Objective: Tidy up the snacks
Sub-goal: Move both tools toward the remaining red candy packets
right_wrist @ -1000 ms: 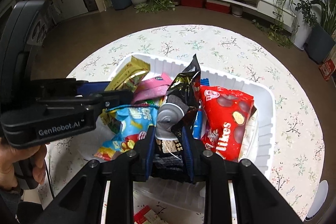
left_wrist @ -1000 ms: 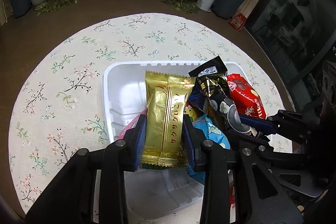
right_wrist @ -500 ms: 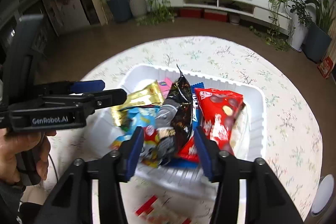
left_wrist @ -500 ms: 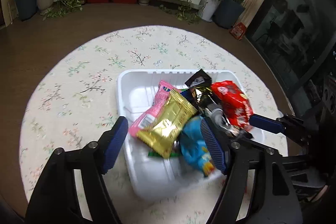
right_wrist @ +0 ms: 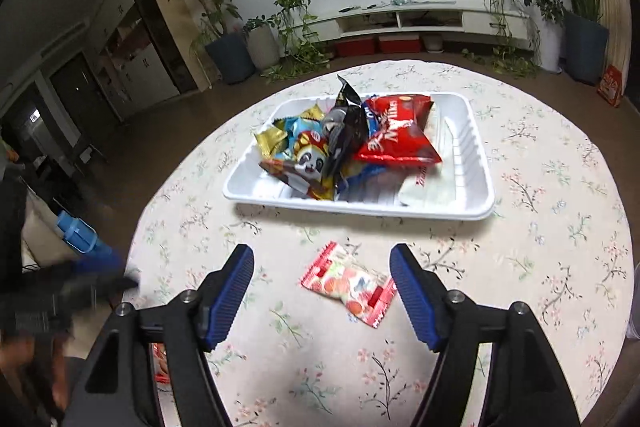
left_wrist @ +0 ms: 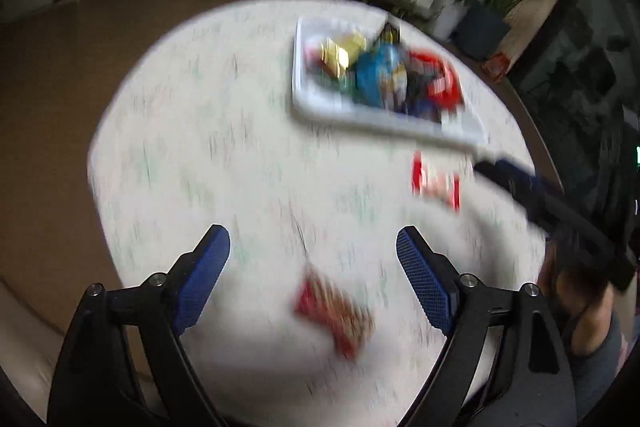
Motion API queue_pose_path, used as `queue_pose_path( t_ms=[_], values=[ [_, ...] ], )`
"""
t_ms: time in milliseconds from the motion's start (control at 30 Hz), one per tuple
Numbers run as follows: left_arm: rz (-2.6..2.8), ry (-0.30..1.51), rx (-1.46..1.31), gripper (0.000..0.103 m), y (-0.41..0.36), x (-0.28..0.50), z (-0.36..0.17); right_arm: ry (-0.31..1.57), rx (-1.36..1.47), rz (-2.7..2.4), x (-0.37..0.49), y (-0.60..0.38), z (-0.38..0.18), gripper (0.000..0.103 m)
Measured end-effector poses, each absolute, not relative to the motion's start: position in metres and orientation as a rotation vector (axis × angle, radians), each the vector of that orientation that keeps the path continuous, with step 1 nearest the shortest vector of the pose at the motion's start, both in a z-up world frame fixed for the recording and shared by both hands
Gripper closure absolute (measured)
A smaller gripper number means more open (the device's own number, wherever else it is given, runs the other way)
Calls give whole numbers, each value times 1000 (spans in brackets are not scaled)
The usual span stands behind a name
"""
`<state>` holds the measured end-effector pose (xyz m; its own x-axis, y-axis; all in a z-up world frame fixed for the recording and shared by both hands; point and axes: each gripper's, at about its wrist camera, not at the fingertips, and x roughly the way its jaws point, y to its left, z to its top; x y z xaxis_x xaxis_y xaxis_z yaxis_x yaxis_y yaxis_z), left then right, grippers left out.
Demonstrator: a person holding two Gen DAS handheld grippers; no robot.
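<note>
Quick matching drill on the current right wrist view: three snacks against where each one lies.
Things:
1. red bag
2. panda packet
3. red-and-white candy packet

Places:
A. on the tablecloth, outside the white tray
B. left part of the tray's pile
C. right part of the tray's pile

Pairs: 1-C, 2-B, 3-A

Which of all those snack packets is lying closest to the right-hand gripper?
The red-and-white candy packet, alone on the flowered tablecloth just ahead of the open right gripper. The other packets in that view are piled farther off in the white tray.
</note>
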<state>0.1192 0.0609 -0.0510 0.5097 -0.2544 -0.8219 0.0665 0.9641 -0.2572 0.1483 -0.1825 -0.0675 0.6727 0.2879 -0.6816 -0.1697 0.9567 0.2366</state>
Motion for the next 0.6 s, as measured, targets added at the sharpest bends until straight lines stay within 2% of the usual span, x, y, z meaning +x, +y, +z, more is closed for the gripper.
queue_pose_path(
  t_ms=[200, 367, 433, 500, 600],
  values=[
    [-142, 1055, -222, 18, 38, 78, -86, 769, 125, 239, 132, -186, -74, 30],
    [-107, 1049, -205, 19, 30, 72, -95, 746, 88, 226, 125, -190, -71, 30],
    [-104, 1043, -209, 24, 29, 74, -96, 748, 104, 223, 126, -193, -71, 30],
    [-117, 1056, -220, 42, 30, 84, -99, 750, 119, 222, 127, -195, -71, 31],
    [-110, 1053, -215, 44, 30, 90, -101, 750, 117, 225, 126, -195, -72, 31]
  ],
)
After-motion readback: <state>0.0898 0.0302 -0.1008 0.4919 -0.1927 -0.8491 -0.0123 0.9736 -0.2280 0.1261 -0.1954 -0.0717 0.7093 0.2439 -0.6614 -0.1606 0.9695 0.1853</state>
